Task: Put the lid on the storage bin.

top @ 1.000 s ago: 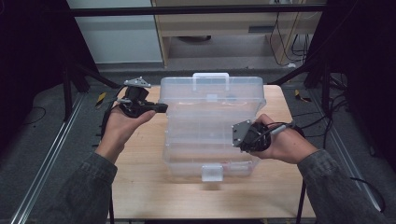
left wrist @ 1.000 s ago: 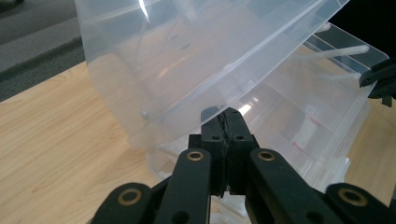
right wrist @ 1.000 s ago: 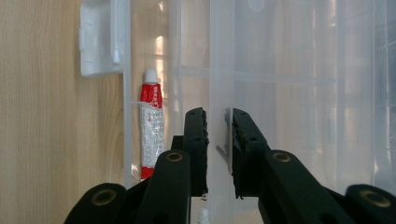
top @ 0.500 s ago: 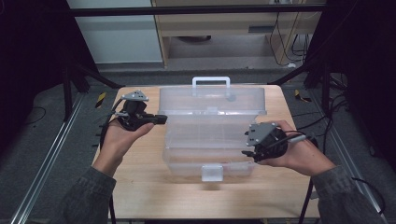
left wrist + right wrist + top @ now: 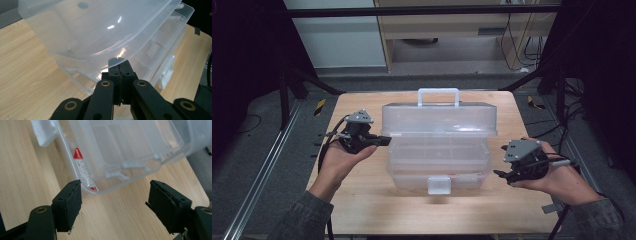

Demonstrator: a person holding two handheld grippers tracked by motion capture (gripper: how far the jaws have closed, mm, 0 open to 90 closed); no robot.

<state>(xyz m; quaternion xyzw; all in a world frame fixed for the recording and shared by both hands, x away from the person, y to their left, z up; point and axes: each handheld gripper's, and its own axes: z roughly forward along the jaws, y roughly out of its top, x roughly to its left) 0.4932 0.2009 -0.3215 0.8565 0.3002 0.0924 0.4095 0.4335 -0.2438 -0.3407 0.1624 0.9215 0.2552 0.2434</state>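
A clear plastic toolbox (image 5: 439, 160) stands mid-table with its lid (image 5: 439, 120) swung upright and a white handle (image 5: 438, 92) on top. My left gripper (image 5: 386, 141) is shut, its tips (image 5: 120, 65) pressed against the rim of the lid (image 5: 95, 32) at the box's left side, with nothing seen between the jaws. Off to the box's right, my right gripper (image 5: 503, 178) hovers open and empty (image 5: 113, 192) over the wood. A red-and-white tube (image 5: 83, 171) lies in the box's lower part beneath a clear divided tray (image 5: 130, 142). The white latch (image 5: 438, 185) hangs at the front.
The wooden table (image 5: 362, 200) has bare room in front of the box and at both sides. Metal rails (image 5: 267, 165) run along the floor on the left. Cables (image 5: 562, 125) trail on the right, and a cabinet (image 5: 452, 30) stands behind.
The lid has swung from half-raised to upright, with the left gripper staying at its left edge. The right gripper has drawn back from the box's right side and toward the person.
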